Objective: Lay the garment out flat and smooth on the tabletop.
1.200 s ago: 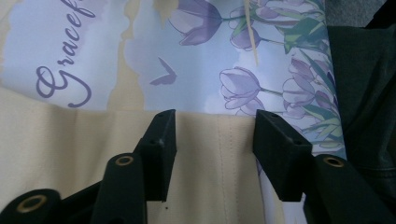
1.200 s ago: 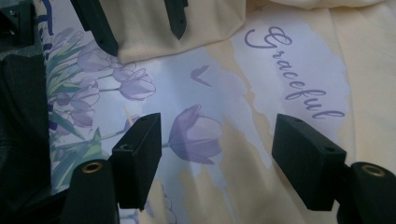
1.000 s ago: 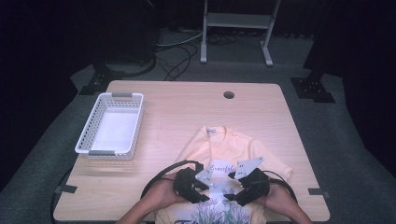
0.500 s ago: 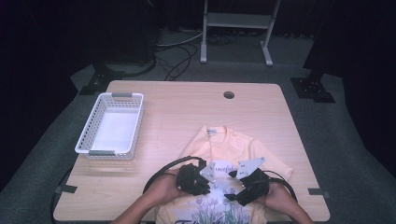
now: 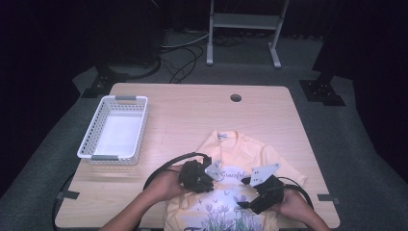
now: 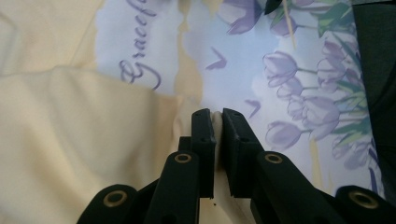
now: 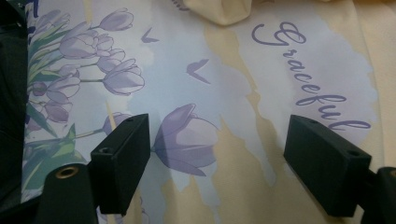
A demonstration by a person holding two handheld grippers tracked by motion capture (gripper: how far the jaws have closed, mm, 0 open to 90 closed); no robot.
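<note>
Pinching a fold of the T-shirt [image 6: 56, 154], left hand-held gripper [image 6: 215, 116].

T-shirt [image 5: 240, 159] hem cut off by high view's bottom edge

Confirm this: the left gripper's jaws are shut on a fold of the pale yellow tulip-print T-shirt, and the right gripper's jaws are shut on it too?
Half wrong. The right gripper stands with jaws wide open above the pale yellow tulip-print T-shirt, gripping nothing, as the right gripper view shows. The left gripper does pinch a fold.

A bright pool of light falls on the table [image 5: 192, 115] amid dark surroundings; the gripper views are evenly lit, near jaws slightly soft.
</note>
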